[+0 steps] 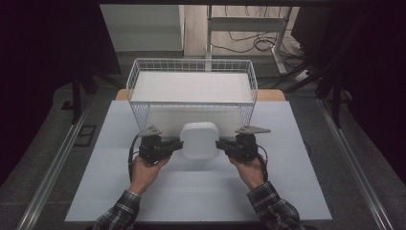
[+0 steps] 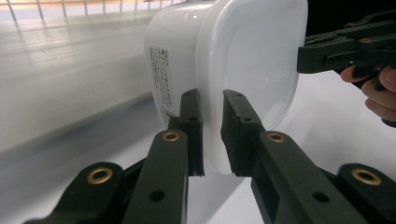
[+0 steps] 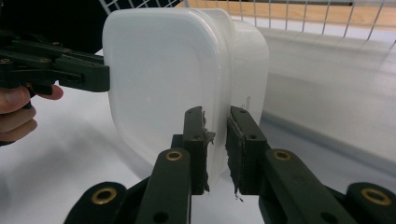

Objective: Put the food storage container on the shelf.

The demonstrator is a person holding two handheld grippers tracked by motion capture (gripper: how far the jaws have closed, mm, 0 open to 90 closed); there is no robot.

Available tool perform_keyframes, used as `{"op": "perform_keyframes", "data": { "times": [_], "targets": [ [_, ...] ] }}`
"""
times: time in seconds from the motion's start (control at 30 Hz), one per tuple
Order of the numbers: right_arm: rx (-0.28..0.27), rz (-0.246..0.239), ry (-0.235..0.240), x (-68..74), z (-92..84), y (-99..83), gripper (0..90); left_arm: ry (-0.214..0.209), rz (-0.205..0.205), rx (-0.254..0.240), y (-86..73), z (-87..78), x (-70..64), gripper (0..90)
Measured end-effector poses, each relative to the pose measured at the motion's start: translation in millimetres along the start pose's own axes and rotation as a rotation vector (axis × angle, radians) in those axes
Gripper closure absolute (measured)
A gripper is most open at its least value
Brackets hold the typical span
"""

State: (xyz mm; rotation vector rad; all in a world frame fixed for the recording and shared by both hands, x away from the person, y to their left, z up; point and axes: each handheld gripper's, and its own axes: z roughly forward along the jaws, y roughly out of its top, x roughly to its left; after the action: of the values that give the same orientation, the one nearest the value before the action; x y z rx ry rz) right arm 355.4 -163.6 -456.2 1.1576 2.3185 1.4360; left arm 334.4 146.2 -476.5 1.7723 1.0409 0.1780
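Note:
A white plastic container with rounded corners sits between my two grippers, just in front of the wire basket. My left gripper is shut on the container's left rim, jaws pinching the thin edge. On the opposite rim my right gripper is shut too, seen close in the right gripper view against the container. Its broad flat face is turned toward me, and a printed label shows on its side. Each gripper view also shows the other gripper, the right one and the left one.
The white wire basket holds a white block and stands at the far edge of a pale mat. Metal rails run along both sides of the table. Cables and a desk frame lie on the floor behind.

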Motion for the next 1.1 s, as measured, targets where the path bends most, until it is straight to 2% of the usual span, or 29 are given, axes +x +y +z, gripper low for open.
{"op": "perform_keyframes", "data": {
  "times": [0.23, 0.47, 0.67, 0.73, 0.8, 0.97, 1.03, 1.07, 1.1],
  "targets": [
    [0.001, 0.006, -0.020, -11.1, 14.5, 9.3, 77.4, 0.027, -0.006, -0.001, 9.3, 11.5, 10.8, 78.9],
    [0.010, 0.026, -0.033, -22.3, 30.4, 14.6, 77.0, 0.056, -0.041, 0.007, 15.0, 22.2, 20.7, 78.7],
    [0.022, 0.048, -0.044, -29.5, 42.2, 15.6, 76.8, 0.078, -0.054, 0.022, 18.5, 33.1, 30.6, 78.1],
    [0.028, 0.056, -0.047, -31.5, 45.0, 15.9, 76.5, 0.080, -0.057, 0.024, 18.9, 34.4, 31.5, 77.8],
    [0.025, 0.080, -0.031, -35.0, 46.1, 16.5, 76.5, 0.058, -0.076, 0.008, 19.9, 36.1, 35.9, 77.6],
    [0.035, 0.085, -0.022, -37.8, 46.9, 18.8, 75.3, 0.059, -0.058, 0.002, 20.8, 37.6, 37.5, 75.3],
    [0.032, 0.069, -0.043, -37.0, 49.8, 20.4, 71.7, 0.079, -0.040, -0.003, 21.3, 40.6, 37.0, 72.4],
    [0.036, 0.059, -0.060, -36.8, 52.2, 20.6, 68.8, 0.114, -0.024, -0.018, 20.7, 45.4, 35.0, 71.9],
    [0.049, 0.056, -0.074, -36.5, 55.1, 20.2, 65.6, 0.130, -0.014, -0.033, 20.1, 46.9, 34.3, 72.5]
  ]
}}
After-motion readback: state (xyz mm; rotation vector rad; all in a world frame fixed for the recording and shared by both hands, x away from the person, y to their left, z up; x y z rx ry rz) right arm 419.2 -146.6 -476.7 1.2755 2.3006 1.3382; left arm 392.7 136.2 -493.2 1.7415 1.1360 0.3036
